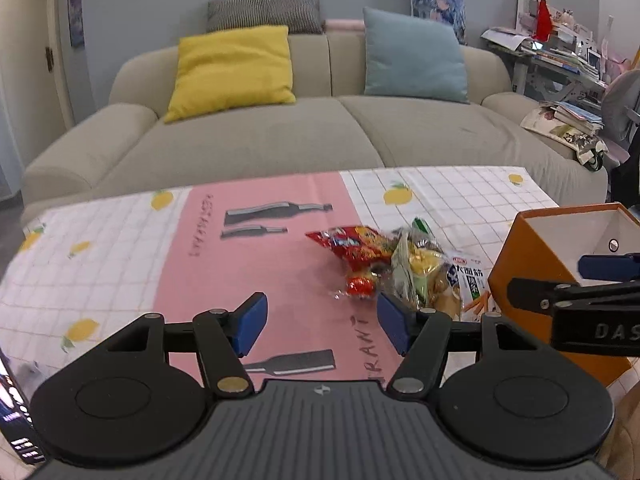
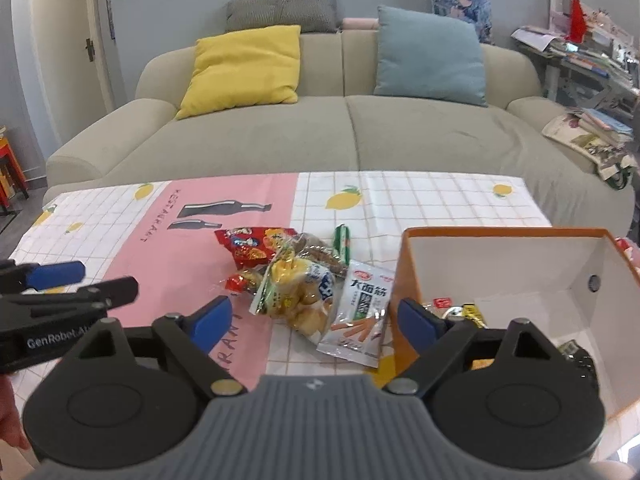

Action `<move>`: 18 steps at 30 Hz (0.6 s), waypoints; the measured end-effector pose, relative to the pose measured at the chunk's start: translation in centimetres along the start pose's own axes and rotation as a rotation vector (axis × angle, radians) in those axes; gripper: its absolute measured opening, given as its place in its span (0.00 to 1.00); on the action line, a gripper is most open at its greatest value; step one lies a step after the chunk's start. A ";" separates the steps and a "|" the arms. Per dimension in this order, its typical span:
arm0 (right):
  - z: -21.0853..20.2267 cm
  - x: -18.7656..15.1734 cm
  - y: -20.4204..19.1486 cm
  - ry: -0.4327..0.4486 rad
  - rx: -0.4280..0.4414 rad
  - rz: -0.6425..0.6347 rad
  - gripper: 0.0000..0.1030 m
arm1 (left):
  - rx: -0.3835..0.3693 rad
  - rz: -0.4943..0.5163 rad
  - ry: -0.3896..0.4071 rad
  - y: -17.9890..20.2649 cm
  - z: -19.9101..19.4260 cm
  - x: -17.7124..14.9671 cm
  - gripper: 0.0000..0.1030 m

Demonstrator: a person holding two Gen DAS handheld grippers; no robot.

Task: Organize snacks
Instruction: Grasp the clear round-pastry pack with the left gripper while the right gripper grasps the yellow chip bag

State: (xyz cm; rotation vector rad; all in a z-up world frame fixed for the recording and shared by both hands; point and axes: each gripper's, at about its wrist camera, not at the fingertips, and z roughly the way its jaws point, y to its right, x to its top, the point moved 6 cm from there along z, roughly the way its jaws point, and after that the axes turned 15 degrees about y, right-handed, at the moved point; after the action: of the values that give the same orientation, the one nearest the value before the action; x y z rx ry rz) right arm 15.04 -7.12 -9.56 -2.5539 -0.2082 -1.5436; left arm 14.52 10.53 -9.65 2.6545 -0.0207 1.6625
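A pile of snack packets lies on the table: a red bag [image 1: 352,242] [image 2: 250,246], a clear bag of yellow snacks [image 1: 420,276] [image 2: 296,292], a white and green packet [image 2: 358,316] [image 1: 468,284], a small red candy [image 1: 360,286] and a green stick [image 2: 342,240]. An orange box [image 2: 404,264] [image 1: 520,276] stands right of the pile with a few packets [image 2: 460,310] inside. My left gripper [image 1: 322,322] is open and empty, just short of the pile. My right gripper [image 2: 316,320] is open and empty, straddling the box's left wall and the white packet.
The table wears a pink and white lemon-print cloth [image 1: 240,264] [image 2: 400,200]. A beige sofa [image 1: 280,136] with yellow [image 1: 232,68] and blue [image 1: 414,56] cushions stands behind it. A cluttered shelf [image 1: 560,60] is at the far right. A phone [image 1: 16,420] shows at the left edge.
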 end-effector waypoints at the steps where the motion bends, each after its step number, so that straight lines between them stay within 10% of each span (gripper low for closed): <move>1: 0.4 -0.2 -0.1 -0.008 0.002 -0.006 0.80 | -0.012 0.001 -0.016 0.1 0.4 -0.2 0.72; 18: 9.1 -0.1 -0.8 -0.131 0.055 -0.025 0.71 | -0.152 -0.019 -0.215 -0.9 8.6 0.4 0.75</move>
State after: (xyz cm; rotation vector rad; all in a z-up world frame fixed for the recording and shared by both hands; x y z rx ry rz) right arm 22.69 -4.51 -13.78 -2.6201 -0.2951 -1.3603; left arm 22.43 11.34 -13.04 2.6926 -0.1179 1.3054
